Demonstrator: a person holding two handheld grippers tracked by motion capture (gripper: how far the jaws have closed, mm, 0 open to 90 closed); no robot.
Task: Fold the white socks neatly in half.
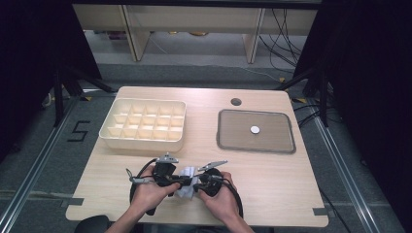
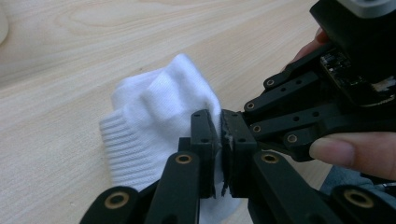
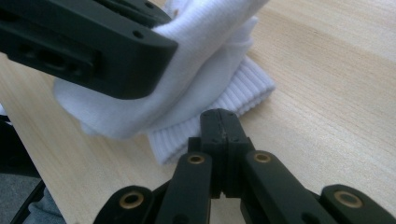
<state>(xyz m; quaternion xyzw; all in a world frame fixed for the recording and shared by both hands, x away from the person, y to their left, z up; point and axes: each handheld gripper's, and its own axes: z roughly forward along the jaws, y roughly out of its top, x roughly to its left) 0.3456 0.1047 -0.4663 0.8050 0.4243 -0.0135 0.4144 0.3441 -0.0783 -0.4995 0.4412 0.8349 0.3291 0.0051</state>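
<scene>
Right at the near edge of the light wood-grain table [image 1: 272,194], both hands meet over a small white ribbed-cuff knit sock [image 1: 187,180], bunched up, lying on the tabletop betw. the two grippers.

Left gripper [image 2: 219,140]: jaws nearly closed, pinching a thin fold of the sock's fabric betw. the pads; rest of the sock spills out to the left of the jaws in the left gripper view, ribbed cuff resting on the wood. In the high view it sits at [image 1: 167,177], held by the person's left hand [image 1: 148,191].

Right gripper [image 3: 225,128]: jaws fully together; in the right gripper view the cuff lies just beyond and beside the tips. Whether any fabric is caught betw. them, can't tell. In the high view it's at [image 1: 206,180], in the right hand [image 1: 221,196]. It also shows up close at the right of the left gripper view, tips just beside the left's.

Farther back, left: a cream plastic organiser tray [image 1: 104,131] w/ a grid of small compartments. Farther back, right: a grey rectangular shallow tray [image 1: 228,141] w/ a small white round disc [image 1: 255,129] near its middle. Beyond that, a dark round cable hole [image 1: 236,102] in the tabletop near the far edge.
</scene>
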